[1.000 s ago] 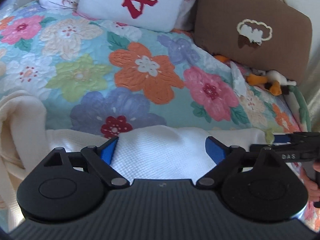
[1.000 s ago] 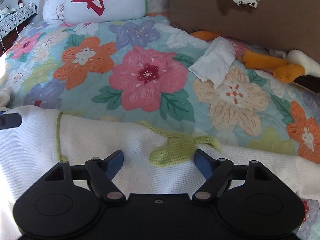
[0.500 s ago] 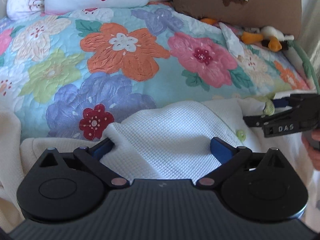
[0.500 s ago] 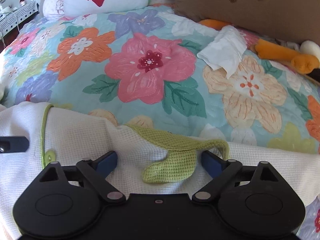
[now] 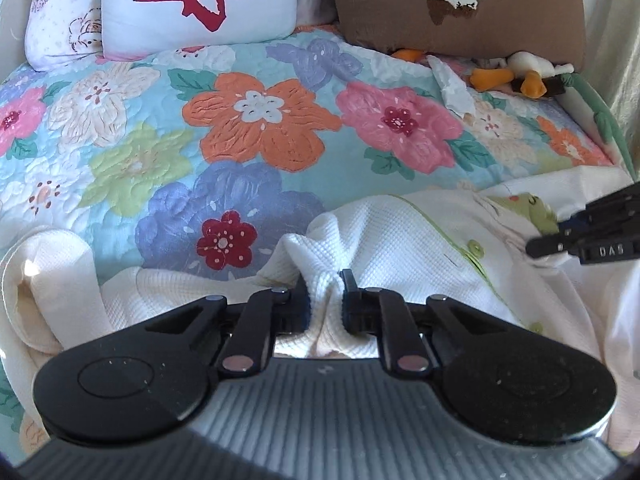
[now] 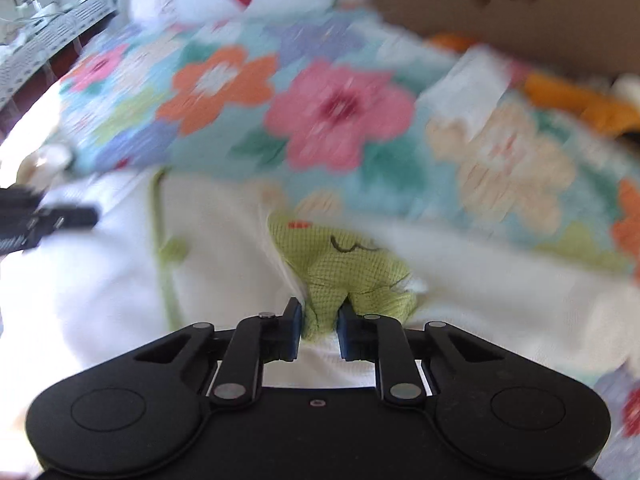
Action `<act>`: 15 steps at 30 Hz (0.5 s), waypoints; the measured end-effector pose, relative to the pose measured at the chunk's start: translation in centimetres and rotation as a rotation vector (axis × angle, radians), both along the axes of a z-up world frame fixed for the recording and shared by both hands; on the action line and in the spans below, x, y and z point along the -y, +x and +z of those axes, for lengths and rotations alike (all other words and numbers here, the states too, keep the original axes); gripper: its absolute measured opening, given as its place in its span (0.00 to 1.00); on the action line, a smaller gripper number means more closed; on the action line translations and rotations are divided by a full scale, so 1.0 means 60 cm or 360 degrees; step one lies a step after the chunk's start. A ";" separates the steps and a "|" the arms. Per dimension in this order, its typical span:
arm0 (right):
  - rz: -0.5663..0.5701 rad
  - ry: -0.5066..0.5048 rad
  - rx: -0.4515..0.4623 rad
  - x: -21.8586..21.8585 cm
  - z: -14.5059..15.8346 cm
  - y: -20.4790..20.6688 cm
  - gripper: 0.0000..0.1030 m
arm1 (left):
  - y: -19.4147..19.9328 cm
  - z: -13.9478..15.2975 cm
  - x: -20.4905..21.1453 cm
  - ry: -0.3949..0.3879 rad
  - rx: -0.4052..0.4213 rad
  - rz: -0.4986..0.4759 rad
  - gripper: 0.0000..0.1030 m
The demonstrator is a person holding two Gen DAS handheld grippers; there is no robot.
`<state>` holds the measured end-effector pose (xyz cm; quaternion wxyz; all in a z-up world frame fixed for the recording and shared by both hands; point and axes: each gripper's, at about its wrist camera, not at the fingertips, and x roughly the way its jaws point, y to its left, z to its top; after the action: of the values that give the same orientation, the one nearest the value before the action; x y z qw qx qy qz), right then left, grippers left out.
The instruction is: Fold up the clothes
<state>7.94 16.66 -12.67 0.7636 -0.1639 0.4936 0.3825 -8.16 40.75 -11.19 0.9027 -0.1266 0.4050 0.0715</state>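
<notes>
A: Left gripper [image 5: 326, 300] closing, pinching the white waffle-knit garment [image 5: 400, 240] on the floral quilt [image 5: 248, 168].

B: Right gripper [image 6: 318, 326] closing on its green frog patch [image 6: 344, 264]. Shallow bites; fabric may slip when lifted.

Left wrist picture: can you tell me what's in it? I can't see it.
The left gripper is closing on a bunched fold of a white garment on a flowery quilt. Pillows sit behind.

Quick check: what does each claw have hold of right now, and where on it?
Both are closing on the white garment. The left claw pinches a bunched fold of its white waffle fabric; the right claw pinches the green frog patch.
</notes>
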 end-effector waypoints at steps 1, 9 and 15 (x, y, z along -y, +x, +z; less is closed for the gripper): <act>-0.0004 0.0001 -0.0055 0.008 -0.007 -0.008 0.21 | -0.008 0.002 0.002 -0.0013 0.0000 -0.0014 0.12; 0.0011 0.0138 -0.0042 0.014 0.048 -0.040 0.36 | -0.020 0.007 0.027 -0.0055 -0.0015 -0.0126 0.12; -0.0145 0.0218 0.0266 -0.035 0.092 0.006 0.77 | -0.021 -0.001 0.024 -0.0152 -0.0035 -0.0128 0.12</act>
<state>8.28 18.79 -7.13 0.8282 -0.1200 0.4079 0.3651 -9.40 39.29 -11.25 0.8932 -0.1522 0.4227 0.0170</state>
